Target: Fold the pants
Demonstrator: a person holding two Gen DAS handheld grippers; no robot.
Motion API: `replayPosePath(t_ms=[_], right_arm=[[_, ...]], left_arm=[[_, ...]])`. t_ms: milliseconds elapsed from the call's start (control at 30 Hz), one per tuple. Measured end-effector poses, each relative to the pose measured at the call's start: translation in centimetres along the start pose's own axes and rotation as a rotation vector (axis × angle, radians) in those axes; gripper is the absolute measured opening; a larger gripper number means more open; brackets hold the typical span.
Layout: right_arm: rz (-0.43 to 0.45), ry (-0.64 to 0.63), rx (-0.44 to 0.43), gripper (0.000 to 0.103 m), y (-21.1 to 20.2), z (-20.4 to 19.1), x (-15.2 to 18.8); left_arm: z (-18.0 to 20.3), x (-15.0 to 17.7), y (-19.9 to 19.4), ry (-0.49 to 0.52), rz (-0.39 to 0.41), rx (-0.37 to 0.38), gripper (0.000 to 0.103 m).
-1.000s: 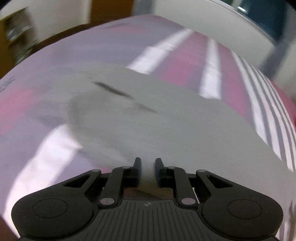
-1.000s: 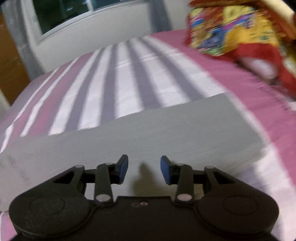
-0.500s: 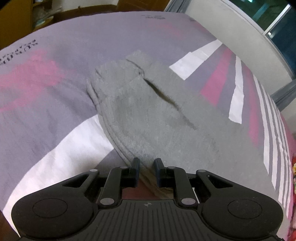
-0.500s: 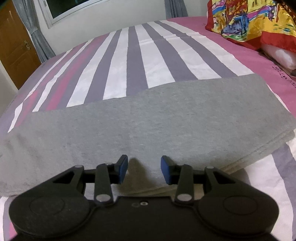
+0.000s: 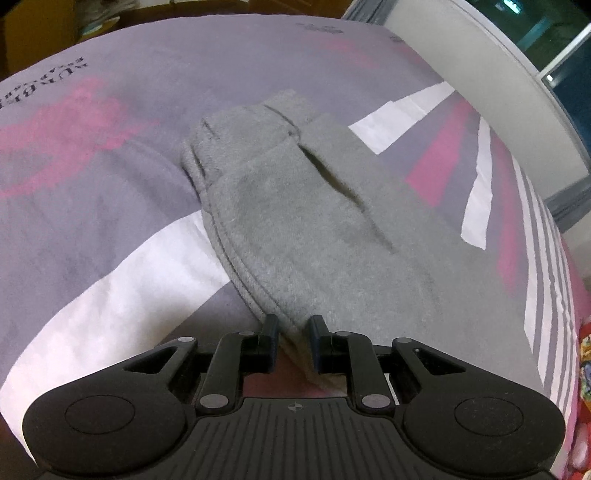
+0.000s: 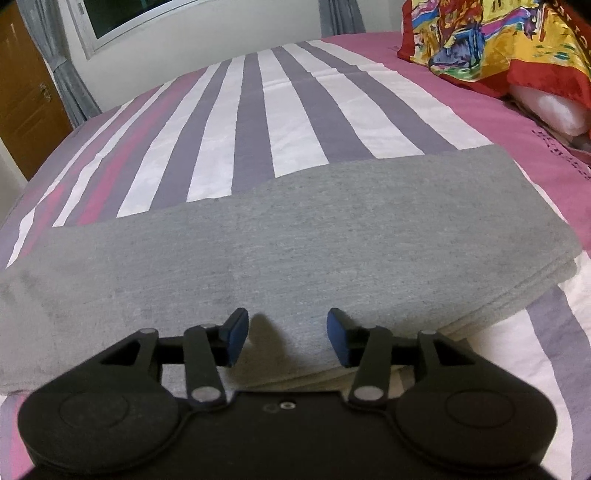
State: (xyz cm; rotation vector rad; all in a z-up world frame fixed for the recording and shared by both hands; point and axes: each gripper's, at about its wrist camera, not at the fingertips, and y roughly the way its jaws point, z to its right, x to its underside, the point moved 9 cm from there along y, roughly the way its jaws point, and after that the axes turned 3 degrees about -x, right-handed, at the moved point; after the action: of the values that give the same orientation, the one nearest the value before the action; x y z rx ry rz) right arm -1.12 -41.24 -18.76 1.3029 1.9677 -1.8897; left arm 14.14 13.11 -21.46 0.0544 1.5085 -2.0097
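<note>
Grey sweatpants [image 5: 314,229] lie folded lengthwise on the striped bed sheet [image 5: 92,221], waistband at the far end and a pocket slit on top. My left gripper [image 5: 294,326] sits at their near hem. Its jaws are opening: the hem corner lies between the fingers, with a strip of sheet showing beside the left finger. In the right wrist view the pants [image 6: 295,243] stretch across as a flat grey band with stacked layers at the right end. My right gripper [image 6: 288,332] hovers over their near edge, its jaws opening and nothing between the blue pads [image 6: 238,332].
A bright yellow and red cloth [image 6: 498,40] and a white pillow [image 6: 554,107] lie at the bed's far right. A wall with a window [image 6: 147,22] runs behind the bed, and a brown door [image 6: 22,96] stands at the left. Striped sheet [image 6: 280,110] lies beyond the pants.
The left view has steadied after moving in on the waistband end, and the pants now rest flat. The left jaws have parted a little around the hem. The right jaws have widened.
</note>
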Motion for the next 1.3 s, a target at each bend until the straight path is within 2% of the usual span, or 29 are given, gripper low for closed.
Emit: replayPosePath(t_ms=[67,100,133,333,500,600,633,667,767,933,1033,1100,1300], right_arm=[[-0.003,0.006,-0.002,0.048,0.1,0.1,0.2],[-0.005,0.004,-0.002,0.048,0.2,0.2,0.2],[-0.006,0.002,-0.001,0.048,0.2,0.2,0.2],[-0.003,-0.001,0.001,0.048,0.2,0.2,0.2],[-0.002,0.001,-0.002,0.048,0.2,0.2,0.2],[0.0,0.005,-0.004,0.048,0.2,0.3,0.2],[0.001,0.007,-0.005,0.047,0.2,0.3,0.2],[0.001,0.008,-0.005,0.047,0.2,0.3,0.2],[0.003,0.007,-0.004,0.047,0.3,0.4,0.1],[-0.017,-0.028,0.031,0.047,0.8,0.1,0.3],[-0.02,-0.043,0.027,0.047,0.5,-0.5,0.1],[-0.006,-0.035,0.007,0.047,-0.1,-0.9,-0.2],[-0.016,-0.016,-0.006,0.047,0.5,-1.0,0.1]], left_arm=[[-0.1,0.1,0.0,-0.014,0.011,0.0,0.074],[-0.2,0.2,-0.1,-0.018,0.025,-0.004,0.08],[0.0,0.1,-0.2,-0.012,0.045,-0.006,0.081],[0.9,0.0,0.2,-0.014,0.05,0.023,0.08],[1.6,-0.2,0.2,-0.013,0.06,0.048,0.062],[1.4,-0.4,0.6,-0.01,0.063,0.02,0.043],[1.2,-0.5,0.7,-0.015,0.063,0.01,0.031],[1.0,-0.5,0.7,-0.014,0.063,-0.001,0.024],[0.7,-0.7,0.8,0.002,0.068,-0.016,0.014],[1.1,-1.3,0.3,0.092,0.114,-0.103,0.009],[0.9,-2.0,-0.4,0.092,0.128,-0.107,0.008],[1.0,-2.6,-1.4,0.133,0.167,-0.12,0.008],[-1.2,-3.5,0.1,0.098,0.145,-0.157,0.005]])
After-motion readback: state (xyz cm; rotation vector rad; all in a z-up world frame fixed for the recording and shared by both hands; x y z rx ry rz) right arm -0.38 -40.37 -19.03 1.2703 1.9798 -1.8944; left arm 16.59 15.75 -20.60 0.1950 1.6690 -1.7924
